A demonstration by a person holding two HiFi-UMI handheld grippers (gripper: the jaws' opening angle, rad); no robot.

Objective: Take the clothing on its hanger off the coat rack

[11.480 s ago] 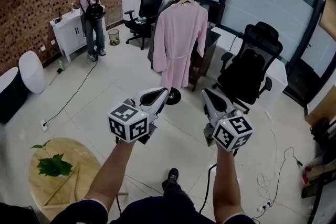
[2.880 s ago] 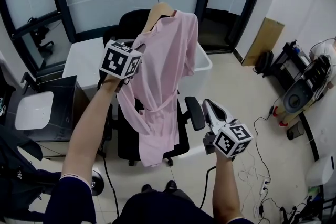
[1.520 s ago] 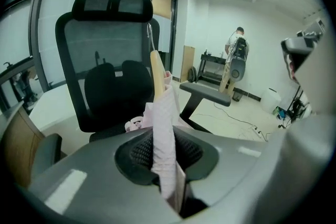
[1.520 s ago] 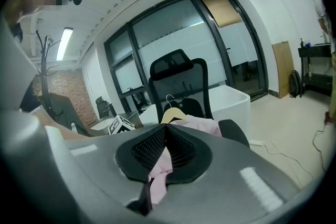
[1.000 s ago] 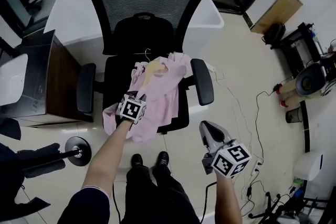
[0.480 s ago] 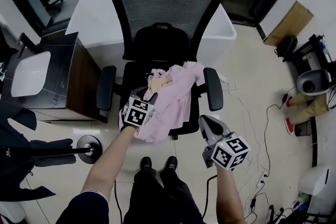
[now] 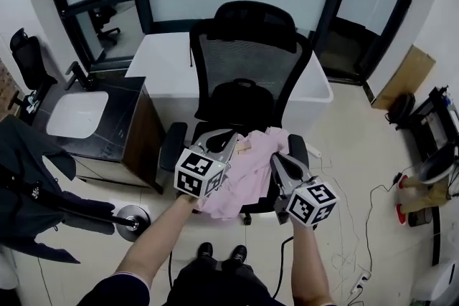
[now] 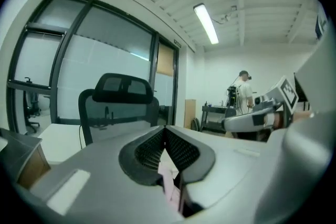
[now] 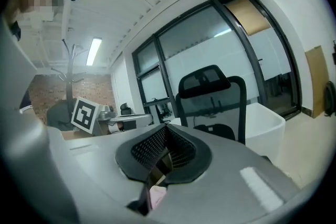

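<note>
The pink clothing point(image 7: 247, 170) lies crumpled on the seat of a black office chair point(image 7: 247, 61). Its wooden hanger point(image 7: 244, 147) pokes out at the top of the heap. My left gripper point(image 7: 228, 134) hovers over the garment's left side. Its jaws are closing tip to tip point(image 8: 165, 127) and grip nothing; a pink strip shows beyond them. My right gripper point(image 7: 276, 158) hangs over the garment's right side, also shut and empty point(image 9: 167, 126). Each gripper shows in the other's view: the right gripper point(image 8: 252, 118) and the left gripper's marker cube point(image 9: 84, 114).
The coat rack's round base point(image 7: 133, 215) stands at the lower left, with a dark coat point(image 7: 29, 175) beside it. A white table point(image 7: 165, 61) is behind the chair and a dark cabinet point(image 7: 75, 115) to its left. A person point(image 8: 242, 86) stands far off.
My left gripper has come off the pink clothing and risen beside the right one. The garment stays on the chair seat. The head view has tilted up towards the windows.
</note>
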